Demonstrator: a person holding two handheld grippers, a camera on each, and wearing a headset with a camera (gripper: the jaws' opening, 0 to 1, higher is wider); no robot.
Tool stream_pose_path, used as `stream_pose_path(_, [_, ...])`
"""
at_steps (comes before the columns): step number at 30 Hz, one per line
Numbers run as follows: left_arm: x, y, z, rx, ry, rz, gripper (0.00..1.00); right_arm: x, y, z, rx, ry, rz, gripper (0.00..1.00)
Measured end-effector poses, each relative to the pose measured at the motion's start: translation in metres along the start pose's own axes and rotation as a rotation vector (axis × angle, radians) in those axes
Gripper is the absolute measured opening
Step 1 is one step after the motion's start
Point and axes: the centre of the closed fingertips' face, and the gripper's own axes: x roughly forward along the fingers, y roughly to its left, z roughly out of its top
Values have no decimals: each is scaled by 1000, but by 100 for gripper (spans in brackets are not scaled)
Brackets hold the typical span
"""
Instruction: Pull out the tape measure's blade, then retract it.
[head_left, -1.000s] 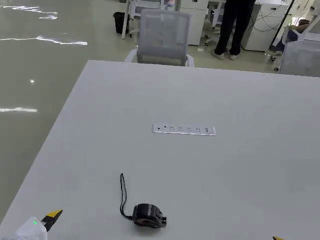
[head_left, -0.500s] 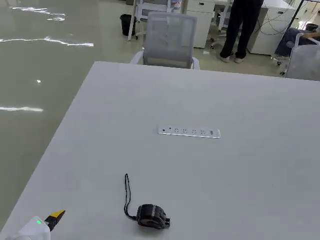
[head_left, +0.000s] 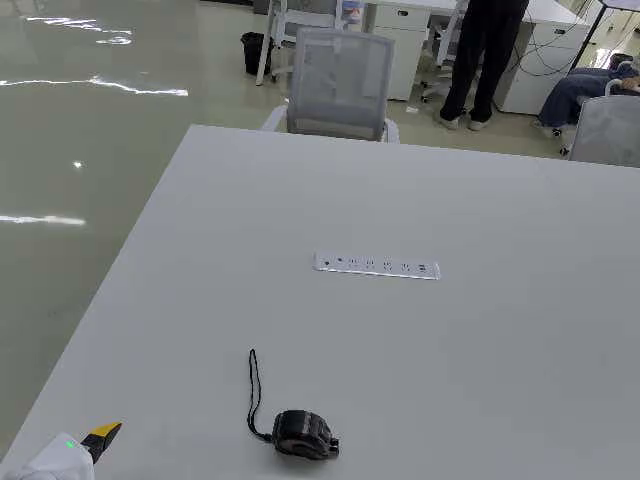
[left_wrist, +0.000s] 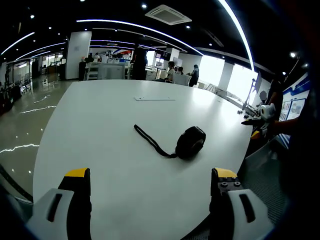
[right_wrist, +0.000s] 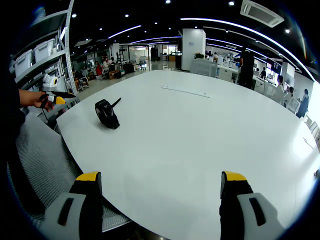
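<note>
Tape measure (head_left: 303, 435) lies on the desk (head_left: 480, 350) close to the near edge, toward the near left corner, a dark case resting alone. Its black strap (head_left: 254, 392) trails from the case toward the far edge, flat on the desk. Against the earlier frames I see the tape measure and strap in the same spot relative to the power strip (head_left: 377, 267) at mid-desk; the whole head view has shifted a little, so that is my headset moving, not the things.

Left gripper (left_wrist: 150, 175): fingers spread wide, nothing between them, well short of the tape measure, which sits ahead and slightly right in the left gripper view. Right gripper (right_wrist: 162, 177): fingers also wide and empty, over the near edge, the tape measure well off to its left.

Hard to read: the case is small and dark, so I can't make out the blade tip or the lock. In the head view the left gripper is cut off at the bottom edge, just one yellow tip and a white body with a green light.

Beyond the far edge stand a grey mesh chair (head_left: 340, 85) and a person (head_left: 487, 50), cropped at the top.
</note>
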Motion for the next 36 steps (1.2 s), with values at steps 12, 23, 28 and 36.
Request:
stream_pose_path(12, [3,6,-2,4,6,-5,99,1,-2,2,-1,0,-1,100])
stream_pose_path(23, [3,5,-3,1,9,-5,99,2,-2,3,-1,3,0,100])
stream_pose_path(28, [3,6,-4,-1,9,-3,99,2,-2,2,-2,6,1,100])
stream_pose_path(36, [2,1,-2,-8,11,-3,99,3,-1,3,-3,5,2,100])
